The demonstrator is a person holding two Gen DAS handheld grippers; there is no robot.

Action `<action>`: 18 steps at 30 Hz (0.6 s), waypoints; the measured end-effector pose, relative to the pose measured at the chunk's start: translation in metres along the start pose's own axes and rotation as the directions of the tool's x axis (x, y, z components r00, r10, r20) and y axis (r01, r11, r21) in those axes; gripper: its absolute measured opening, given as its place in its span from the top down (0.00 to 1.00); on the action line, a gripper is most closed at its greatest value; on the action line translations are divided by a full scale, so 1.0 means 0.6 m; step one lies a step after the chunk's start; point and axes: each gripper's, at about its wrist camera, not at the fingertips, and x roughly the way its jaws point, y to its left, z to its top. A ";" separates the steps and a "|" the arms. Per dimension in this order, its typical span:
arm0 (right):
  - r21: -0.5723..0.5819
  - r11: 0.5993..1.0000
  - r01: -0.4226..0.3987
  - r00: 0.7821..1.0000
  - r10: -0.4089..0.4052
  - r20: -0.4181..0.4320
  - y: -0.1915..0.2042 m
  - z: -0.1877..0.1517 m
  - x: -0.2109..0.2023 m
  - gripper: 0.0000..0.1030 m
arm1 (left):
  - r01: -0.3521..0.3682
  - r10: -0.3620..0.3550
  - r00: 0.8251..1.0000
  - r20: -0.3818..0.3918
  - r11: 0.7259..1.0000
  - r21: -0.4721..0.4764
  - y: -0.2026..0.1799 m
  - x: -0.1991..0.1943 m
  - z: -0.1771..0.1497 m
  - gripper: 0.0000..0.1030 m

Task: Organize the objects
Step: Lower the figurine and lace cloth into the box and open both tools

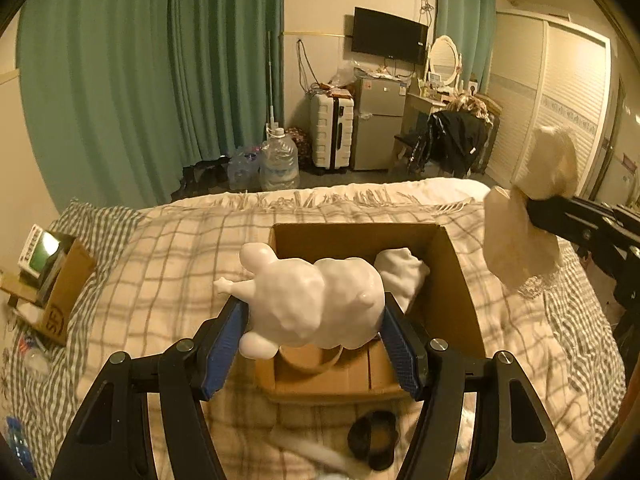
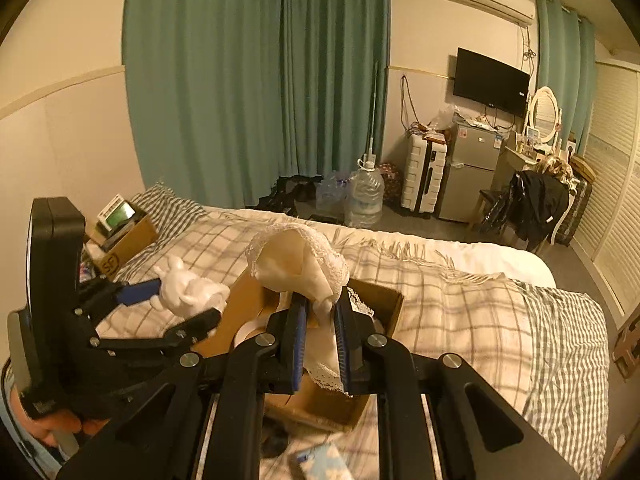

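Note:
My left gripper (image 1: 314, 312) is shut on a white animal figurine (image 1: 308, 300) and holds it over the near part of an open cardboard box (image 1: 460, 280) on the bed. In the box lie a white cloth bundle (image 1: 402, 274) and a tape roll (image 1: 312, 358). My right gripper (image 2: 320, 312) is shut on a cream lace-edged cloth (image 2: 298, 262), held above the box (image 2: 384, 300). The right gripper and cloth (image 1: 524, 216) show at the right of the left wrist view. The left gripper with the figurine (image 2: 188, 290) shows at the left of the right wrist view.
The bed has a checked blanket (image 1: 168, 264). A second cardboard box (image 1: 60, 292) with items sits at the bed's left edge. A black ring-shaped object (image 1: 374, 438) lies before the box. A blue patterned packet (image 2: 324, 462) lies near the front. Water jugs, suitcase and fridge stand beyond.

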 end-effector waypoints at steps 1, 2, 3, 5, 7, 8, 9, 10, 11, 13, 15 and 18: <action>0.005 1.000 0.003 1.000 -0.003 -0.003 -0.004 0.001 0.010 0.88 | -0.002 0.002 1.000 -0.002 1.000 0.008 -0.004 0.007 0.000 0.35; 0.012 1.000 0.004 1.000 -0.003 -0.012 -0.008 0.001 0.025 0.89 | -0.004 0.005 1.000 -0.006 1.000 0.016 -0.006 0.017 0.000 0.35; 0.016 1.000 0.004 1.000 -0.004 -0.019 -0.011 0.000 0.037 0.89 | -0.004 0.005 1.000 -0.010 1.000 0.022 -0.008 0.027 -0.002 0.35; 0.027 1.000 0.007 0.999 -0.005 -0.037 -0.021 -0.004 0.063 0.89 | 0.006 -0.005 1.000 -0.023 1.000 0.030 -0.012 0.045 -0.007 0.35; 0.040 0.999 0.005 0.998 -0.002 -0.059 -0.028 -0.011 0.089 0.89 | 0.011 -0.010 0.999 -0.036 0.999 0.037 -0.015 0.063 -0.011 0.35; 0.045 0.999 0.001 0.998 0.002 -0.069 -0.032 -0.018 0.099 0.90 | 0.016 -0.014 0.999 -0.042 0.999 0.040 -0.016 0.071 -0.012 0.35; 0.049 0.999 0.001 0.997 0.003 -0.075 -0.032 -0.023 0.107 0.89 | 0.021 -0.019 0.999 -0.047 0.999 0.045 -0.019 0.078 -0.013 0.35; 0.053 0.999 0.000 0.997 0.004 -0.079 -0.034 -0.027 0.115 0.89 | 0.025 -0.023 0.998 -0.051 0.999 0.047 -0.020 0.085 -0.012 0.35; 0.058 0.998 -0.004 0.996 0.009 -0.088 -0.038 -0.033 0.125 0.89 | 0.030 -0.027 0.998 -0.055 0.998 0.046 -0.022 0.089 -0.013 0.34; 0.069 0.998 0.000 0.997 0.006 -0.081 -0.047 -0.040 0.131 0.86 | 0.046 -0.043 0.997 -0.065 0.998 0.042 -0.024 0.095 -0.011 0.33; 0.084 0.996 0.009 0.997 -0.003 -0.075 -0.057 -0.042 0.131 0.70 | 0.057 -0.054 0.996 -0.069 0.997 0.044 -0.026 0.094 -0.009 0.29; 0.117 0.993 0.006 0.998 0.001 -0.057 -0.067 -0.040 0.117 0.50 | 0.032 -0.030 0.999 -0.041 0.998 0.057 -0.030 0.074 -0.005 0.10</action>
